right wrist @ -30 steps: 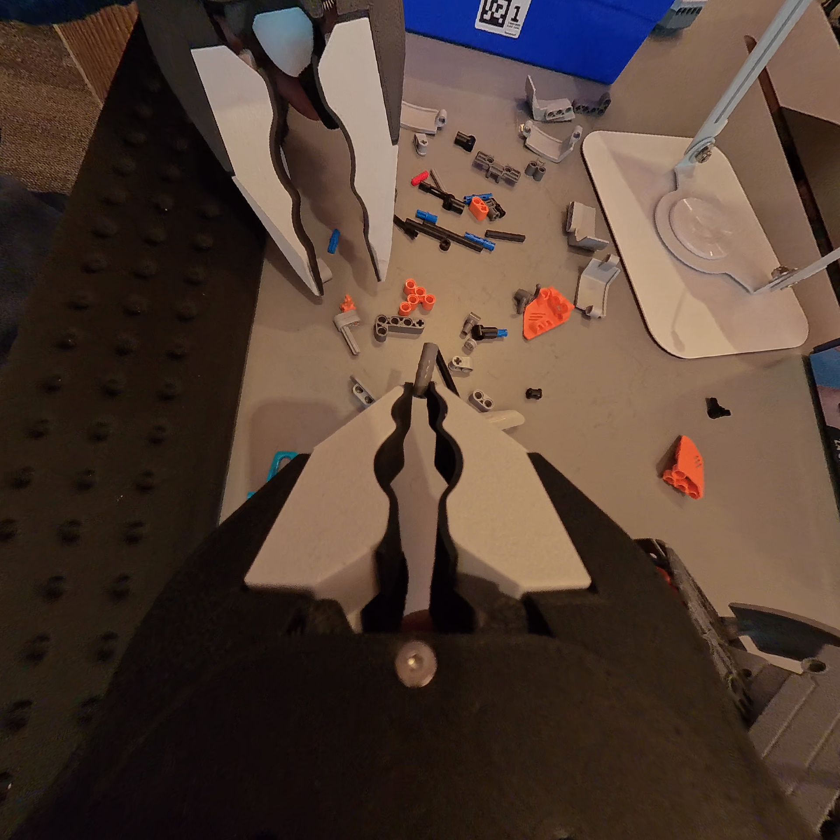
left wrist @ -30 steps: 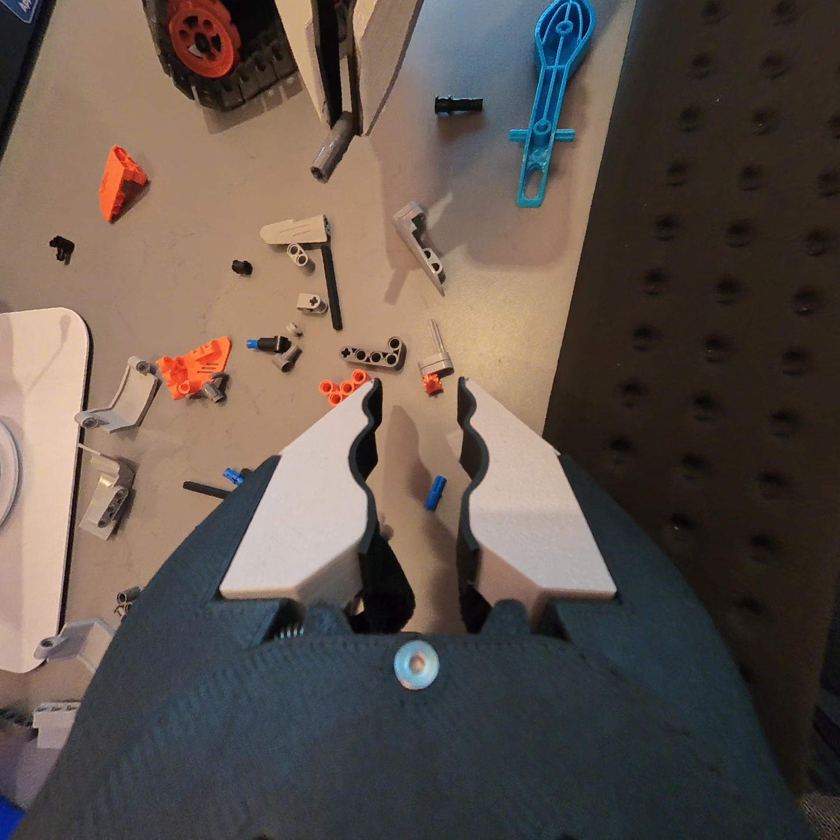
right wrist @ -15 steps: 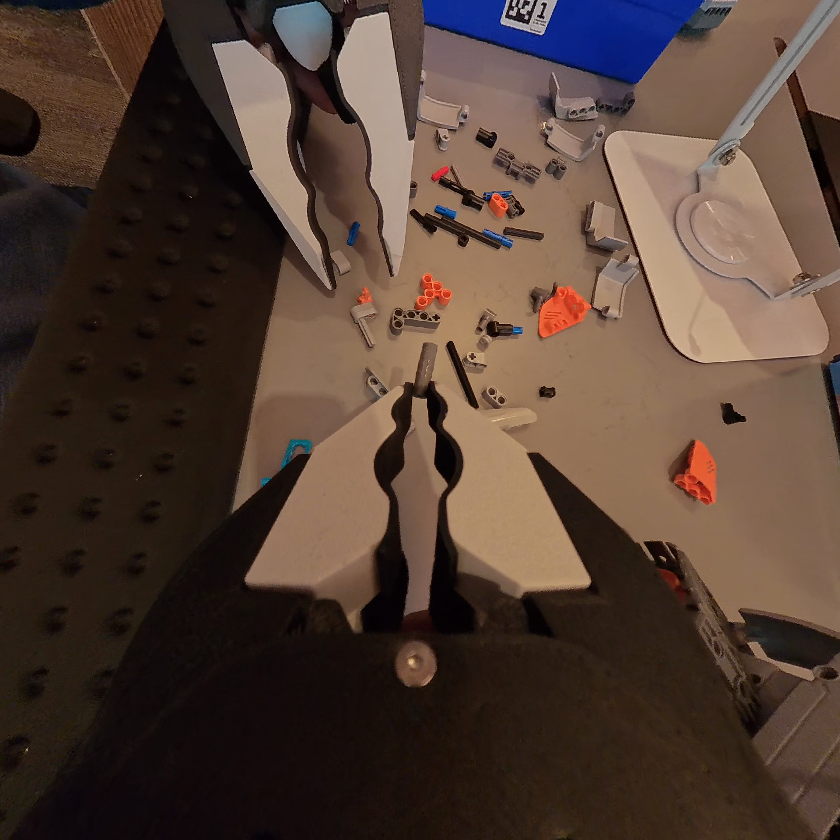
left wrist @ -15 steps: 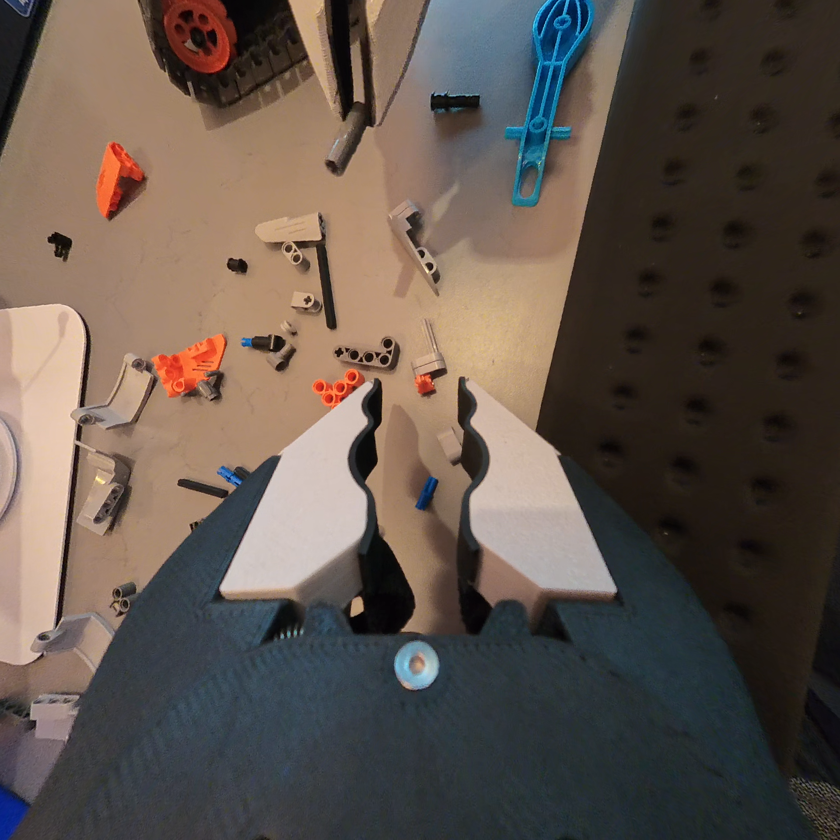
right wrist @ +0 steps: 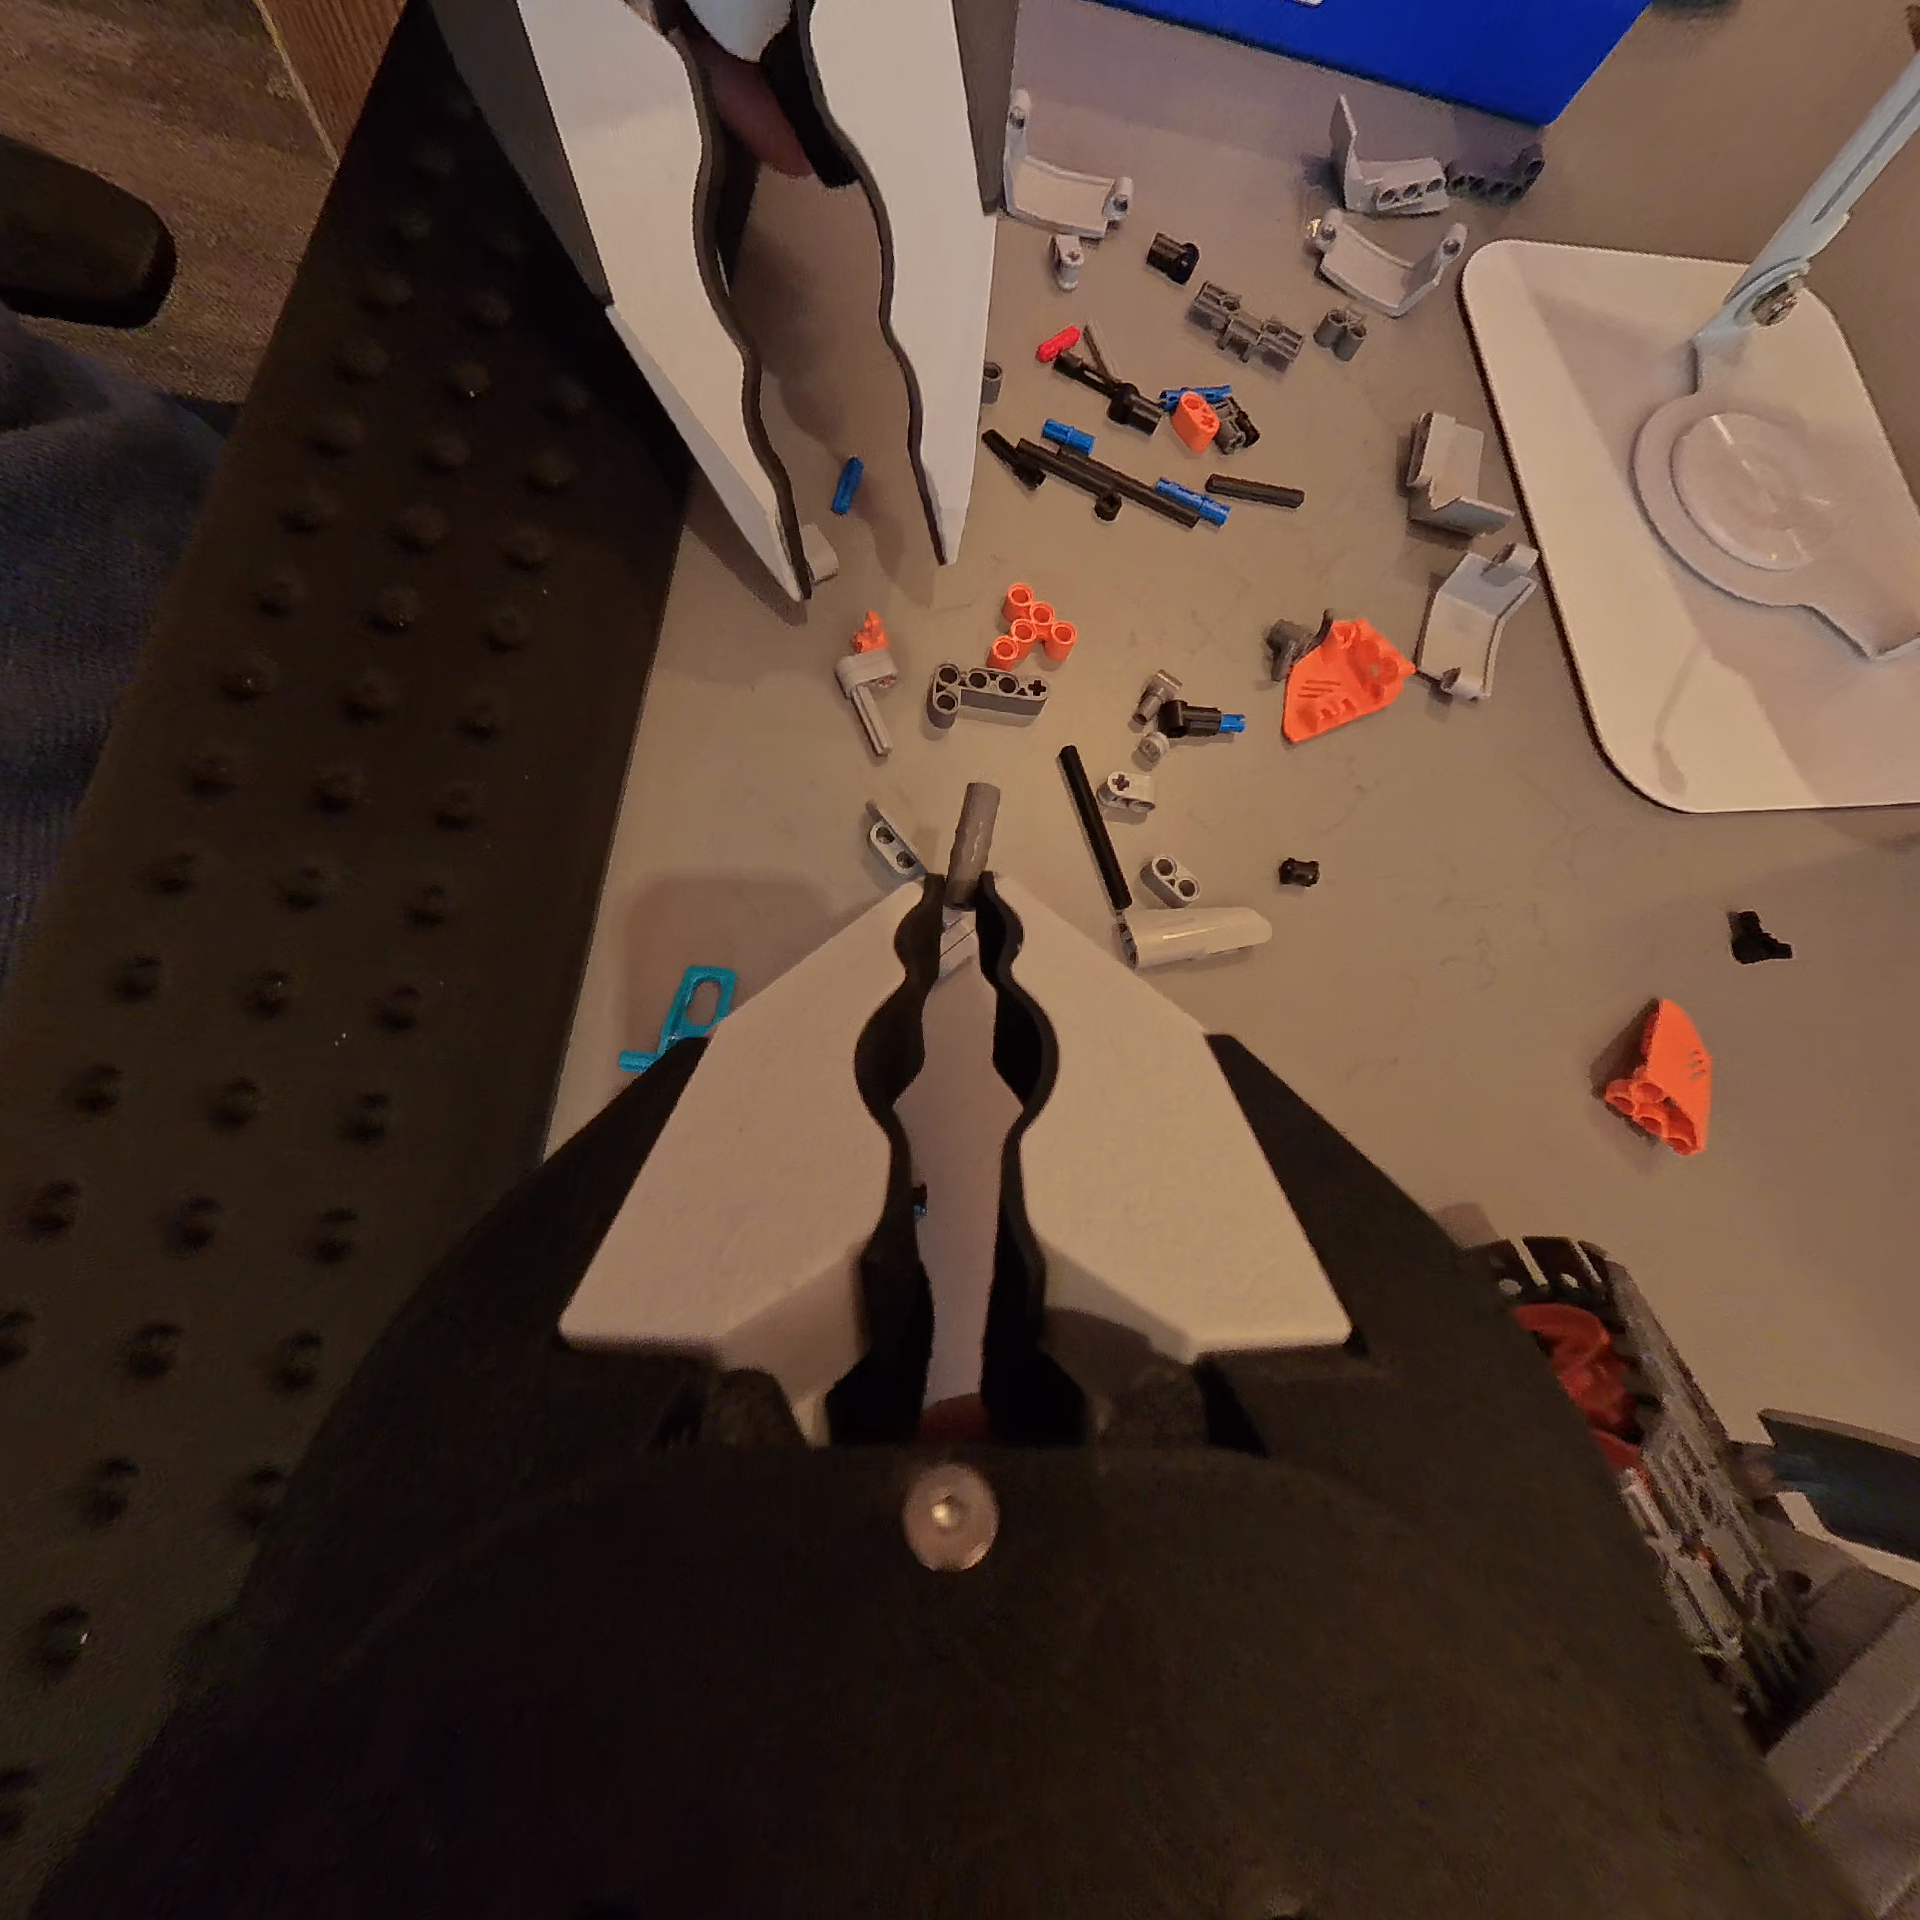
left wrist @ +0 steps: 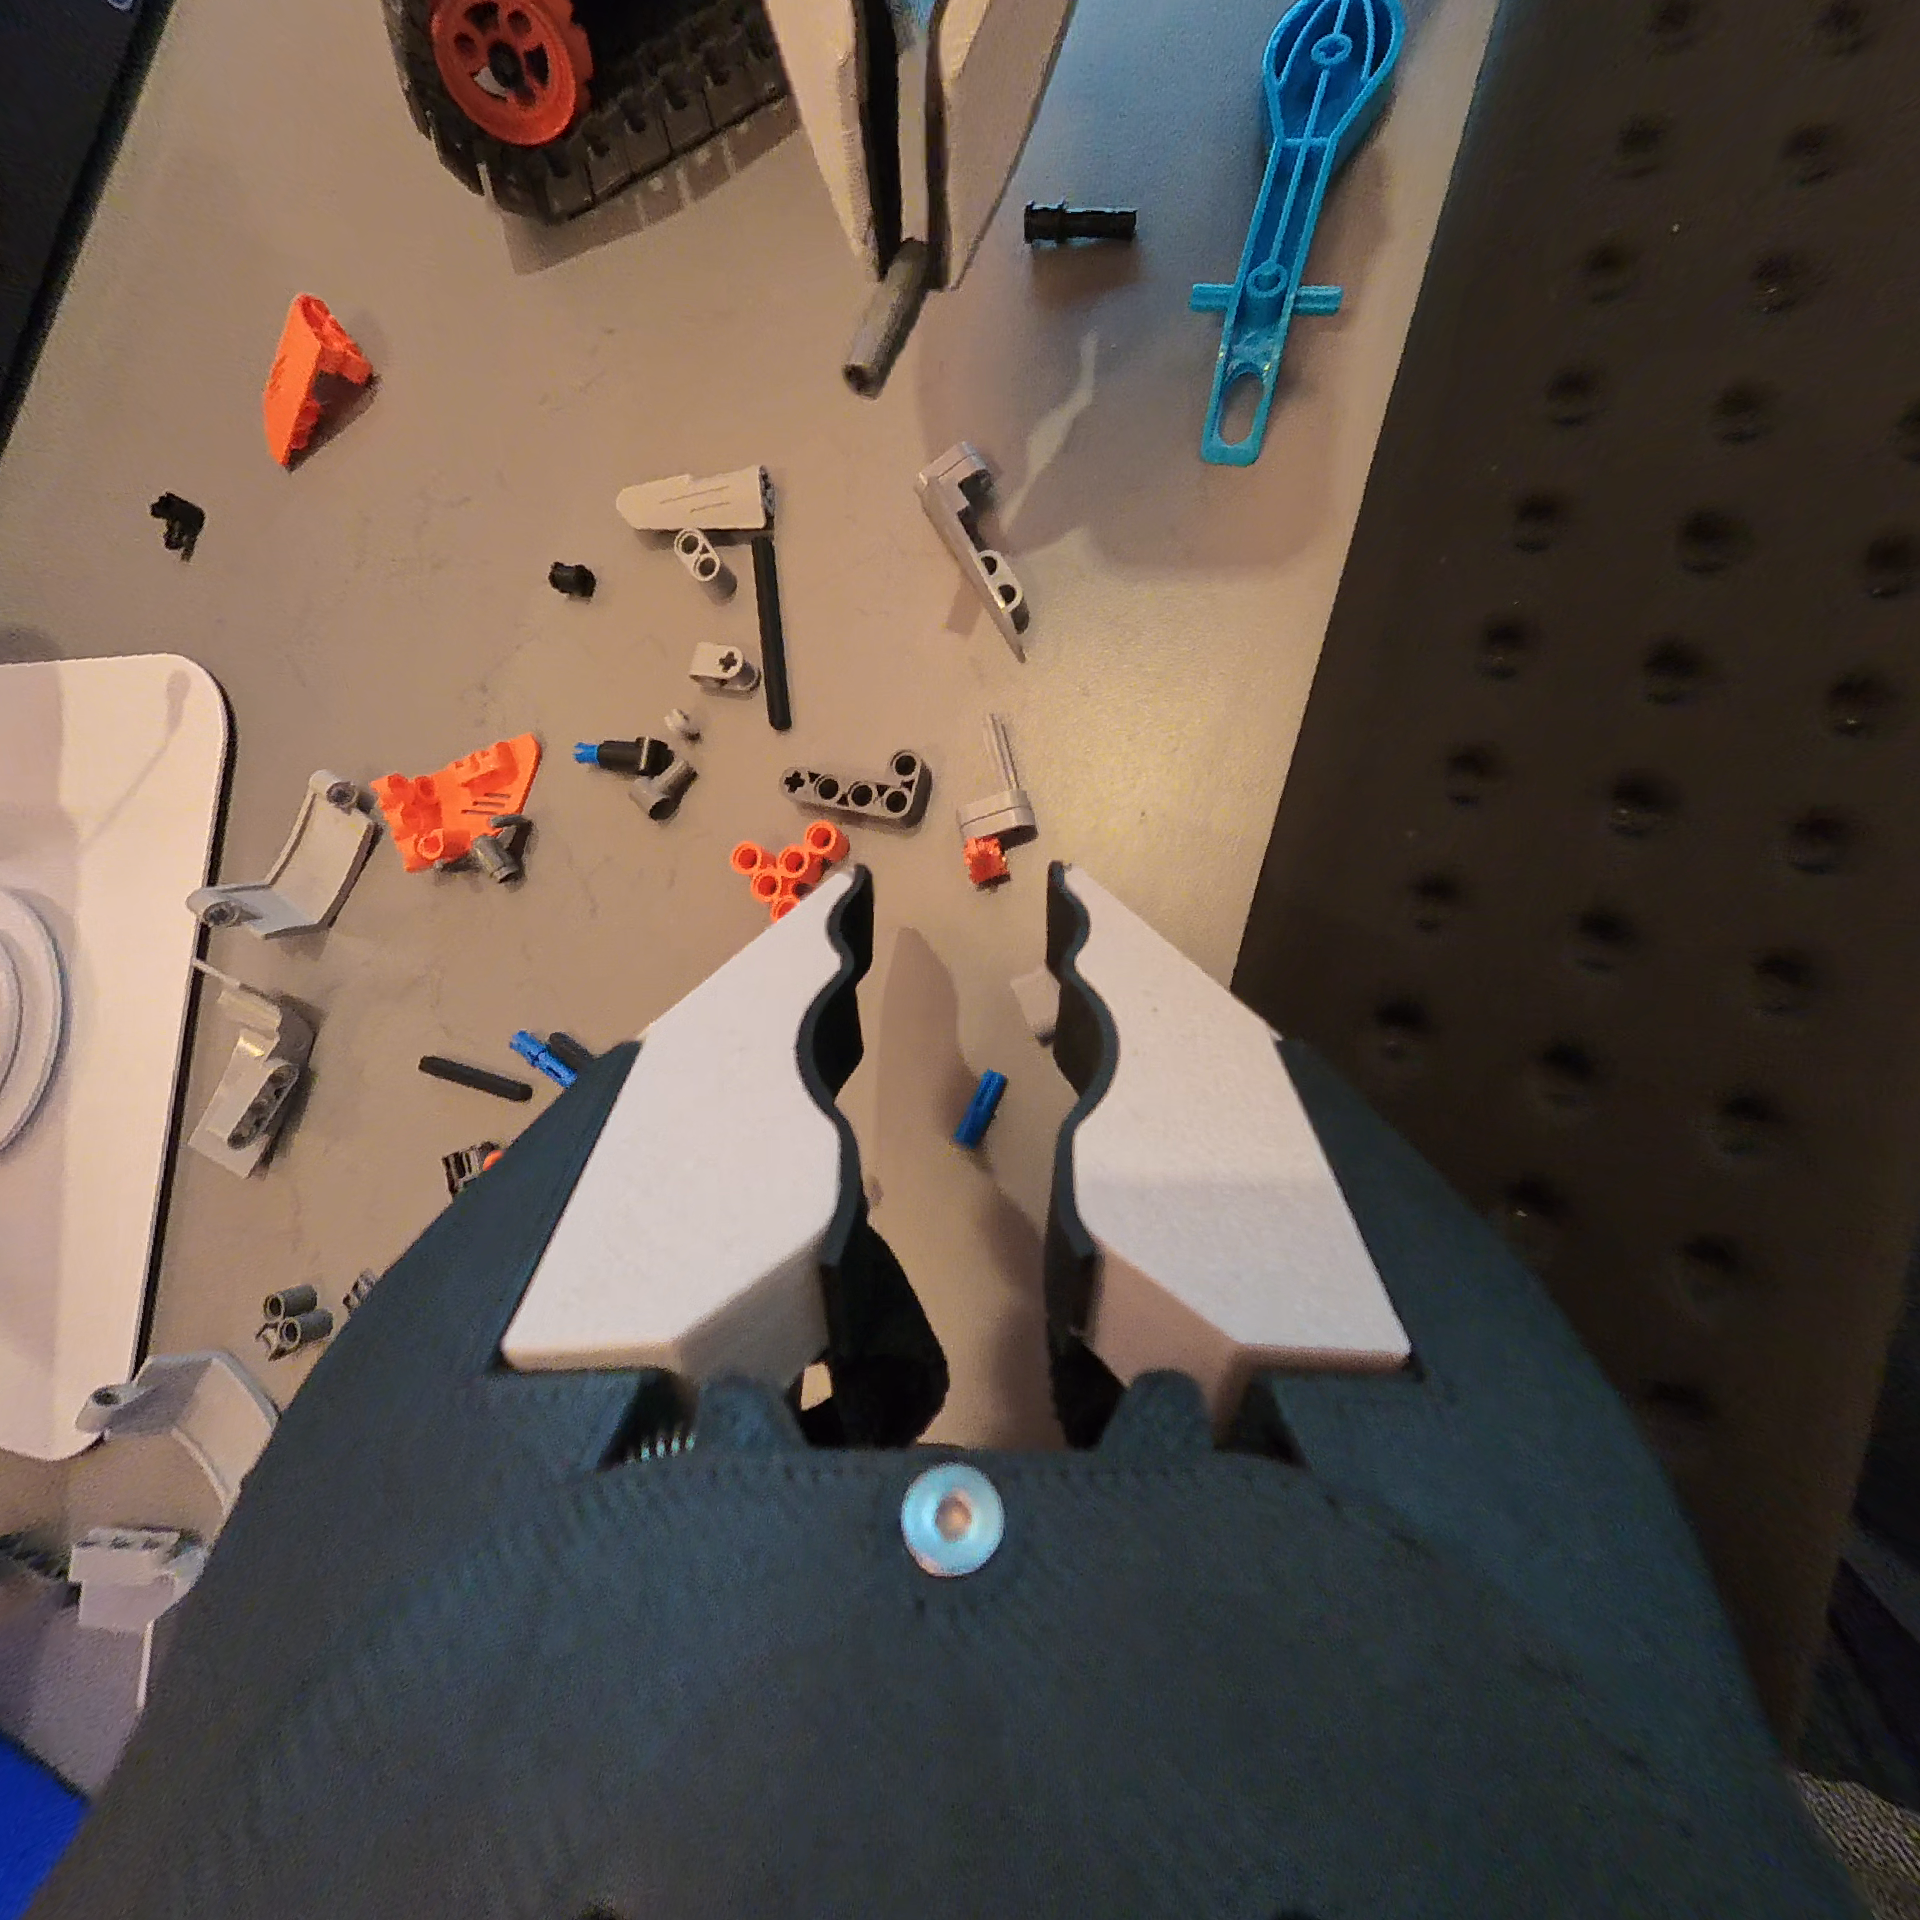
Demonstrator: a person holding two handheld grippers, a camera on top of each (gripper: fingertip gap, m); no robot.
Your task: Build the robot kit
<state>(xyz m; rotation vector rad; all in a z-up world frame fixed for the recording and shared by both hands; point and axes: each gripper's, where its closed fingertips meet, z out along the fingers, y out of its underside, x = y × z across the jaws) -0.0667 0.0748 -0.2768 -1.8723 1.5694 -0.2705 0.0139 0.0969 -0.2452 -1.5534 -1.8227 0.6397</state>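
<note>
My left gripper (left wrist: pixel 954 891) is open and empty, low over the grey table (left wrist: pixel 468 499). A small blue pin (left wrist: pixel 979 1108) and a small grey piece (left wrist: pixel 1031 1000) lie between its fingers. An orange connector (left wrist: pixel 792 864) and a tiny orange piece (left wrist: pixel 987 860) lie just past its tips. My right gripper (right wrist: pixel 961 883) is shut on a dark grey axle pin (right wrist: pixel 975 840) that sticks out past its tips. It also shows at the top of the left wrist view (left wrist: pixel 912 260), holding the pin (left wrist: pixel 885 322). The left gripper shows in the right wrist view (right wrist: pixel 868 561).
Loose building pieces litter the table: a grey L-beam (left wrist: pixel 860 792), an orange panel (left wrist: pixel 462 798), a black axle (left wrist: pixel 771 634), a blue tool (left wrist: pixel 1280 218). A tracked wheel assembly (left wrist: pixel 540 94) sits far. A white stand base (right wrist: pixel 1662 520) and black studded mat (left wrist: pixel 1621 727) flank the table. The left gripper's tips are roughly 10 cm from the right gripper's.
Both grippers have drawn slightly back from each other. The right gripper keeps hold of the grey pin. The left gripper stays open.
</note>
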